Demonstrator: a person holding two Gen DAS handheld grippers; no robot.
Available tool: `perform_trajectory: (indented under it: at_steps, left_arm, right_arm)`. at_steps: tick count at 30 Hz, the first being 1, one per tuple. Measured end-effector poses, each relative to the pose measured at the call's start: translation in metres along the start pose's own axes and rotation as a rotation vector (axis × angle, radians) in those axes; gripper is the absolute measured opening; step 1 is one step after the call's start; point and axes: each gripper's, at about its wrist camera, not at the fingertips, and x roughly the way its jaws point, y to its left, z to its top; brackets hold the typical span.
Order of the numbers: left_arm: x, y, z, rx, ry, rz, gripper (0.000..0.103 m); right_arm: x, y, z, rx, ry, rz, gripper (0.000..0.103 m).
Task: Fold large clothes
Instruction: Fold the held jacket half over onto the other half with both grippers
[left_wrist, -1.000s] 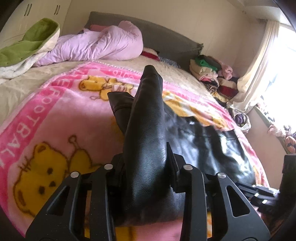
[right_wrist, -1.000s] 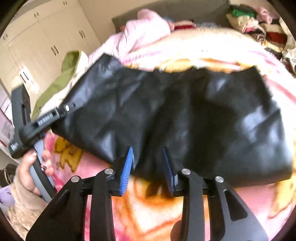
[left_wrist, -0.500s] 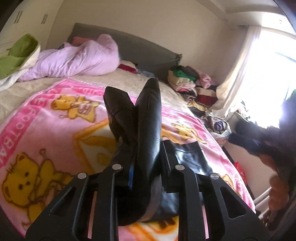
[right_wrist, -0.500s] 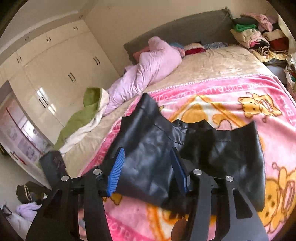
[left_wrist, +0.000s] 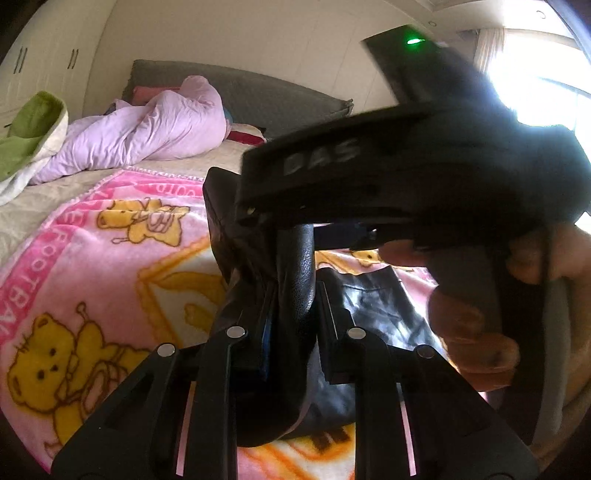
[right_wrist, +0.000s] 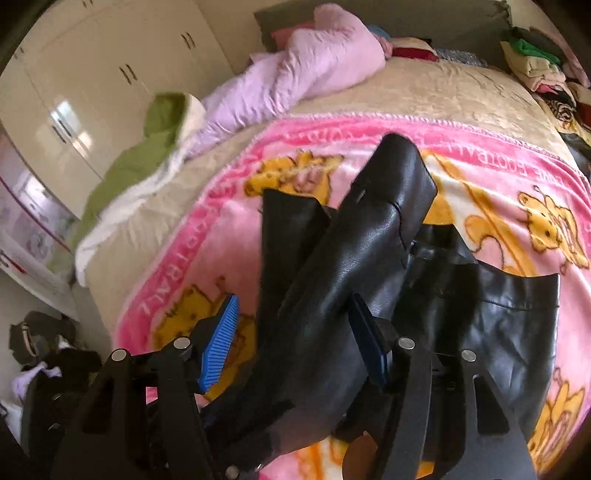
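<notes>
The left gripper (left_wrist: 291, 332) is squeezed tight on a thick fold of the black leather garment (left_wrist: 295, 295), which stands up between its fingers. The right gripper (right_wrist: 295, 343) has its blue pads (right_wrist: 218, 343) spread wide apart, with the same black leather garment (right_wrist: 354, 266) lying between them; only the right-hand pad seems to touch it. In the left wrist view the right gripper (left_wrist: 406, 170) is very close, blurry, held by a hand (left_wrist: 476, 332). The rest of the garment lies spread on the pink blanket (right_wrist: 491, 177) with yellow bears. Farther back on the bed lie a lilac duvet (right_wrist: 303, 70) and a green and white cover (right_wrist: 147, 162). Folded clothes (right_wrist: 532, 62) are stacked at the far side, and white cupboards (right_wrist: 96, 85) stand behind.
</notes>
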Motion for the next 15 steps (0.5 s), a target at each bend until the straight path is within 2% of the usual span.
perform_trajectory:
  at_steps: [1,3,6,8,11,13,15]
  left_arm:
    - [0.001,0.000,0.000,0.002,0.000,0.001,0.012]
    - [0.001,0.000,-0.001,0.004,0.000,0.005,0.012]
    - [0.000,0.001,0.001,0.006,0.000,0.000,0.014]
    - [-0.004,-0.003,0.003,0.025,-0.005,-0.012,0.021]
    - [-0.014,-0.019,0.007,0.081,-0.020,-0.036,0.036]
    - [-0.020,-0.028,0.009,0.098,-0.023,-0.050,0.055]
    - [-0.025,-0.037,0.010,0.109,-0.024,-0.075,0.058]
  right_arm:
    - [0.005,0.000,0.000,-0.002,0.012,-0.015,0.059]
    - [0.008,-0.001,-0.001,-0.012,0.008,-0.006,0.040]
    - [0.003,-0.004,-0.003,-0.042,-0.036,0.025,0.031]
    - [-0.005,-0.013,-0.004,-0.051,-0.066,0.054,0.027]
    - [-0.018,-0.037,-0.006,-0.035,-0.107,0.080,0.023]
    - [-0.029,-0.058,-0.008,-0.017,-0.130,0.088,0.021]
    - [-0.041,-0.083,-0.012,0.012,-0.151,0.083,0.019]
